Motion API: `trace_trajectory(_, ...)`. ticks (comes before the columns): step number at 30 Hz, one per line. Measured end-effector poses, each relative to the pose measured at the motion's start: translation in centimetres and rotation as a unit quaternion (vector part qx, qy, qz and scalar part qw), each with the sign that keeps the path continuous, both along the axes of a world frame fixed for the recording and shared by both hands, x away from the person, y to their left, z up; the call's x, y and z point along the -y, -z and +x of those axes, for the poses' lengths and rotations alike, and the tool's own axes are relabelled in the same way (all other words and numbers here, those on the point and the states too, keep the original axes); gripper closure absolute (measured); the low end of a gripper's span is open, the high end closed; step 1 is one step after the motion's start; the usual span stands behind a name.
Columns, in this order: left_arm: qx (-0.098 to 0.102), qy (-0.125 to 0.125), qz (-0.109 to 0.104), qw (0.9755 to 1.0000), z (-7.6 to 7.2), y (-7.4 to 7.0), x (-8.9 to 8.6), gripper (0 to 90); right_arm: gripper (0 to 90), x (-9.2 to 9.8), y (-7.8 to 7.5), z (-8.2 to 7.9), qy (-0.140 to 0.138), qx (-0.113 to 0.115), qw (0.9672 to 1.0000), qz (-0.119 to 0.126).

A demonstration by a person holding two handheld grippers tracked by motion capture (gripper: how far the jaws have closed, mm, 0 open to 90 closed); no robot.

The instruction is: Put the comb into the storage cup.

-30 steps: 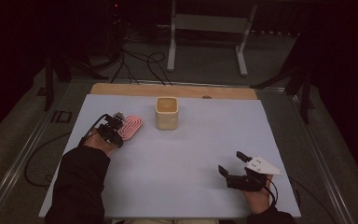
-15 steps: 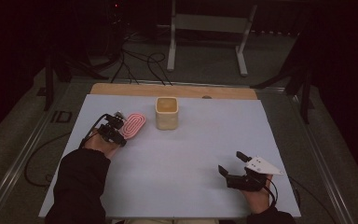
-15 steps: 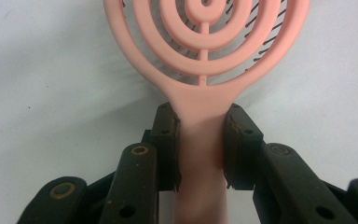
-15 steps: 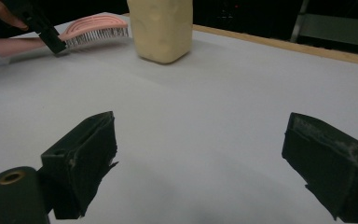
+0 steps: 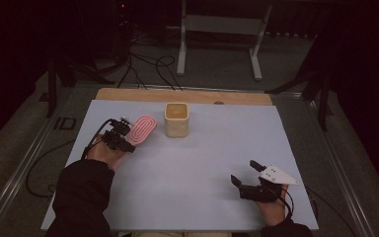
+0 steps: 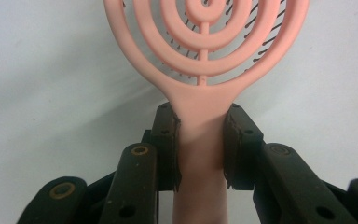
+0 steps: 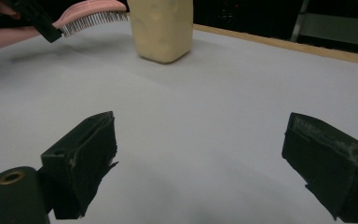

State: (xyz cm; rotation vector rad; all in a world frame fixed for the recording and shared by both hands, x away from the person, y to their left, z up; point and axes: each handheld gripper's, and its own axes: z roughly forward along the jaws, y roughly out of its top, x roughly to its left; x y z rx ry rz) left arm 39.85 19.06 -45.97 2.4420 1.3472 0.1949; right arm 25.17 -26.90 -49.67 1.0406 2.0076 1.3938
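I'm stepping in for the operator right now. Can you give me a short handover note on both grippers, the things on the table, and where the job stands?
Left gripper: shut on the handle of the pink hairbrush, head pointing away from the hand; in the right gripper view the brush is off the table, bristles down.
Right gripper: open, nothing between the jaws, low over the near right part of the white table.
Beige cup: upright at the far middle, just right of the brush, not touching it.
Done: brush gripped and lifted.
Left: probably to bring the brush to the cup; it is not in it yet.
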Motion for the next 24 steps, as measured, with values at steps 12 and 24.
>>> trace_trajectory(12,0.043,0.018,-0.027,0.9985,-1.2,-2.6,1.4,70.0,9.6,0.0,0.1,0.1,-0.001,-0.002,1.0000,-0.001)
trace_trajectory(24,0.076,0.056,-0.042,0.9946,-2.4,-5.3,4.4,69.9,9.6,-0.1,0.1,0.1,-0.002,-0.004,1.0000,-0.001)
